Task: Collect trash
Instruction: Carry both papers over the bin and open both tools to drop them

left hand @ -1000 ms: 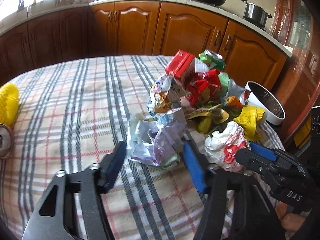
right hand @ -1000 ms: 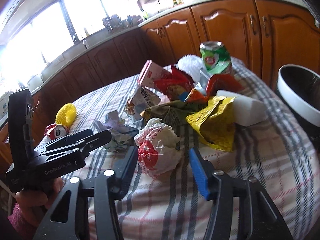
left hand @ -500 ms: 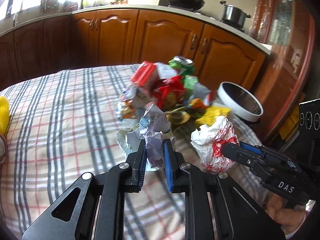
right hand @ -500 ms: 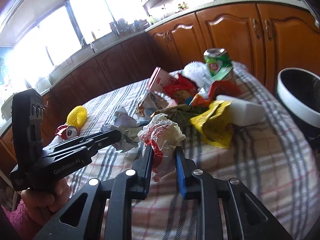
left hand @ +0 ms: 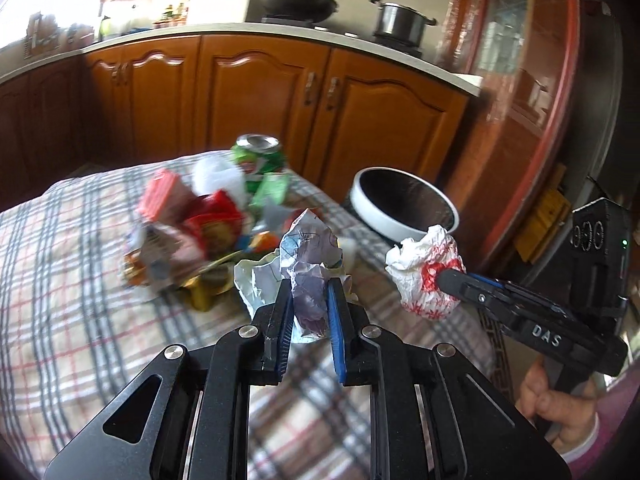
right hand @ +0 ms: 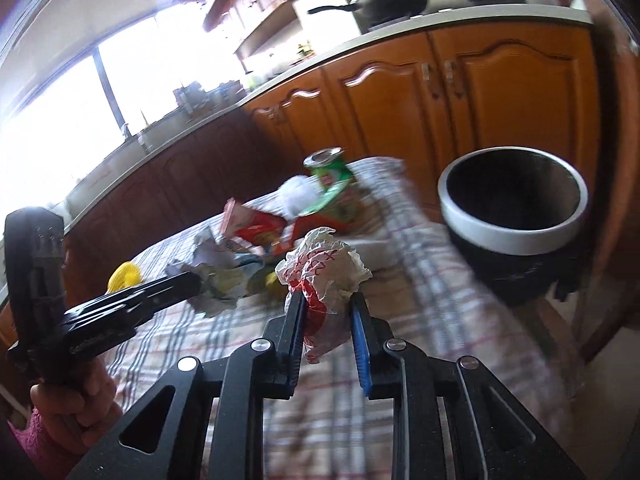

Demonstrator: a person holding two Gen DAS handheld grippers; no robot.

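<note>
The left tongs (left hand: pixel 308 304) are nearly closed, pinching a crumpled wad of pale purple-printed paper (left hand: pixel 310 264), and the right tongs (right hand: pixel 326 312) are drawn in on a crumpled white wrapper with red print (right hand: pixel 324 268); both wads appear lifted off the checked cloth. The bin (right hand: pixel 516 204), dark inside with a white rim, stands off the far right corner of the bench (left hand: pixel 60 280), at about two o'clock from the right tongs and about one o'clock from the left. The main risk is a drop: each wad is springy paper held only by its lower folds, so a loose flap could slip out between the blue pads as the tongs swing, landing on the cloth or on the floor short of the rim. The two tongs also sit close side by side, and heading for the same opening they could knock each other or catch the rim. A low pass could also sweep the remaining pile (left hand: pixel 192 224) of red cartons and wrappers, topped by a green drink can (left hand: pixel 260 156) at its far end, toward the edge. The bench wears a white cloth with grey and red checks; a yellow object (right hand: pixel 126 276) lies at its far left. Behind run warm wooden cabinets (left hand: pixel 256 92) under a pale worktop carrying a wok (left hand: pixel 296 2) and a steel pot (left hand: pixel 400 20), with a bright window (right hand: pixel 72 120) to the left.
</note>
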